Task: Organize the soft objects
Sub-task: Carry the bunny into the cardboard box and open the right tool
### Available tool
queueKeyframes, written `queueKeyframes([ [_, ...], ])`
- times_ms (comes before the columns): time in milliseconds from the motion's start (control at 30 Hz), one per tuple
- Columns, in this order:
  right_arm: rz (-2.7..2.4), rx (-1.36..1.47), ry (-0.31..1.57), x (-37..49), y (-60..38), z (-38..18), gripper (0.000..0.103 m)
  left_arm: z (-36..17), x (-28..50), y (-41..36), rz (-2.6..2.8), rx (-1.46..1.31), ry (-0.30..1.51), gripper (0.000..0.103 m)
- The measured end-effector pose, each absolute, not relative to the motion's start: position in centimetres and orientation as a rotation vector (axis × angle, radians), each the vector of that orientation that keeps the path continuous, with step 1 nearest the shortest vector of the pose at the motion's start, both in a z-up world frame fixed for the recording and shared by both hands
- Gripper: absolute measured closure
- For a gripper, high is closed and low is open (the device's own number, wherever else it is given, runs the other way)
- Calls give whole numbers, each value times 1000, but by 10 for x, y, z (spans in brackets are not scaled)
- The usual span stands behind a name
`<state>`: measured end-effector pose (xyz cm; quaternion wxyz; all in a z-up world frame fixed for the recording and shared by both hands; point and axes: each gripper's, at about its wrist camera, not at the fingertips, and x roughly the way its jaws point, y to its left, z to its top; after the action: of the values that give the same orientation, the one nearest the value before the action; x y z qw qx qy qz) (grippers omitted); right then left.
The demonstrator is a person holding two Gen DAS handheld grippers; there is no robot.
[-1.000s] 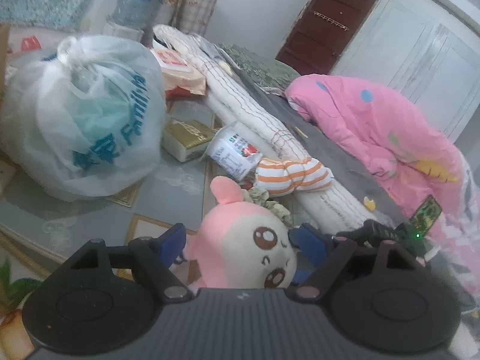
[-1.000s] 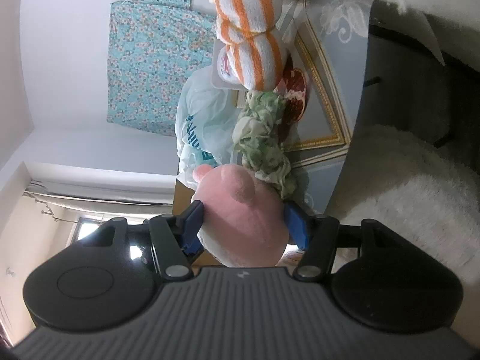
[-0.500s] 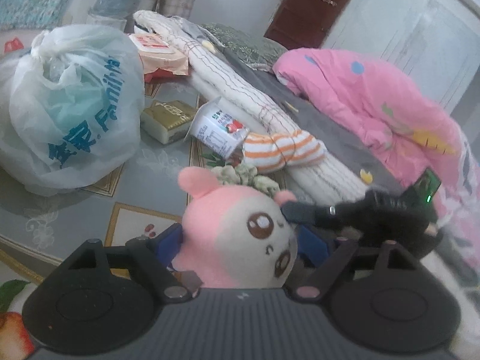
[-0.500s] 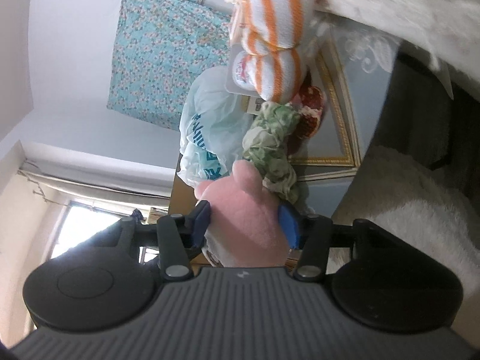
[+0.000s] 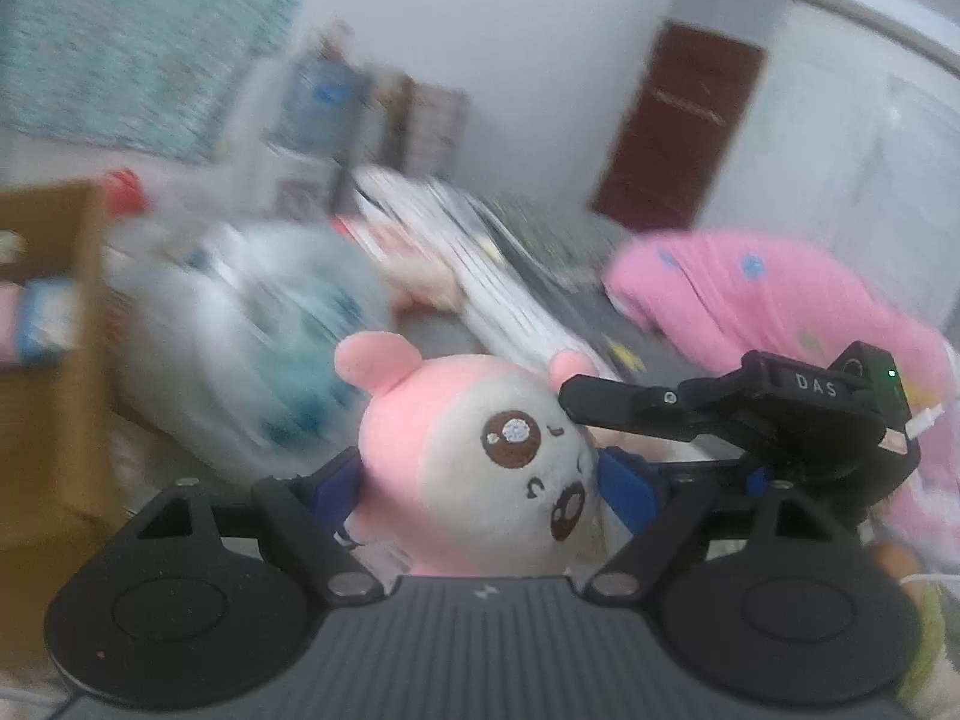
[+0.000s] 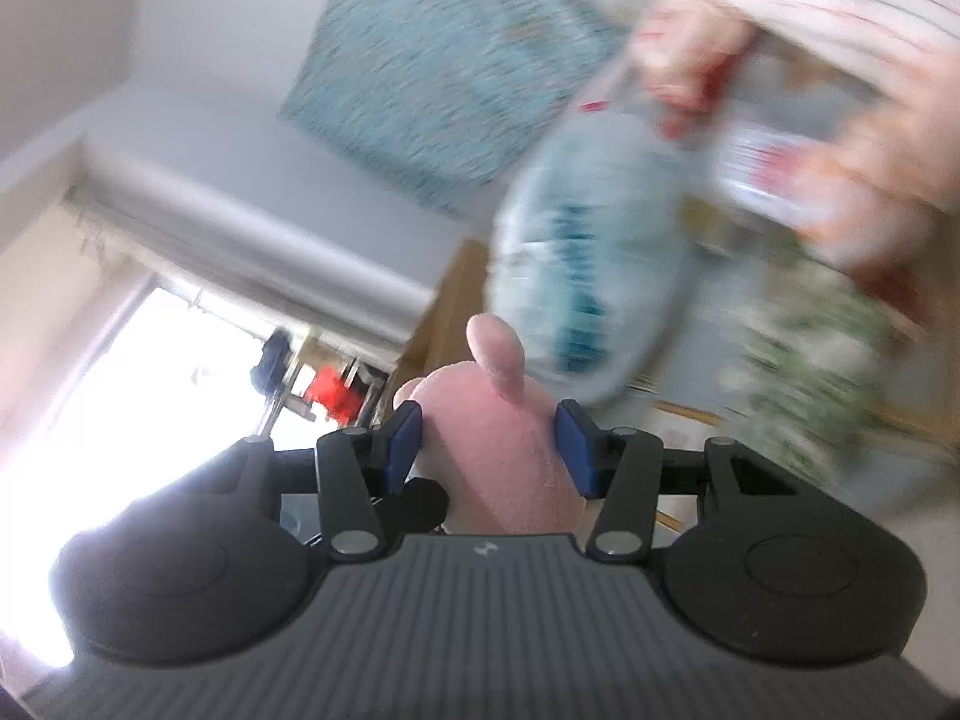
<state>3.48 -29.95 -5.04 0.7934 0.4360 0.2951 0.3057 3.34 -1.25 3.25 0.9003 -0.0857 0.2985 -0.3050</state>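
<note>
We have the pink plush toy (image 5: pixel 480 450) caught between both sets of jaws at once. In the left wrist view it sits squarely between the left gripper (image 5: pixel 480 483)'s blue pads (image 5: pixel 627 483), face turned toward the camera, ears pointing away from the jaws and upward; the jaws are clenched on its sides. The right gripper (image 5: pixel 750 414) reaches in from the right of those jaws, one black finger lying across the toy's upper right edge by its ear.

In the right wrist view, the right gripper (image 6: pixel 489 447) has the toy's pink back (image 6: pixel 498 450) filling the gap between its pads (image 6: pixel 573 447), with one ear sticking out ahead of the jaws. Those jaws press on the plush too, so both are grasping the same toy from roughly crossing directions.

The surroundings are smeared by motion. Ahead and to the left of the left jaws we can make out a white plastic bag (image 5: pixel 252 348), ahead and right a pink blanket (image 5: pixel 768 294) on the bed.

We judge the toy is off the table and carried, equally near both hands; the next move turns on which pair lets go first.
</note>
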Motion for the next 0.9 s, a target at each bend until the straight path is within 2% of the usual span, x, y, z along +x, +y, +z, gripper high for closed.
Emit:
queueKeyframes([
  [233, 920, 742, 672, 120, -207, 26, 54, 89, 41, 61, -383, -230, 513, 19],
  [400, 1008, 614, 733, 189, -136, 57, 54, 101, 76, 114, -241, -340, 539, 19],
  [667, 963, 351, 936, 267, -48, 55, 55, 55, 152, 169, -70, -547, 747, 18],
  [900, 882, 117, 957, 281, 0, 31, 54, 18, 180, 174, -28, -599, 864, 20],
])
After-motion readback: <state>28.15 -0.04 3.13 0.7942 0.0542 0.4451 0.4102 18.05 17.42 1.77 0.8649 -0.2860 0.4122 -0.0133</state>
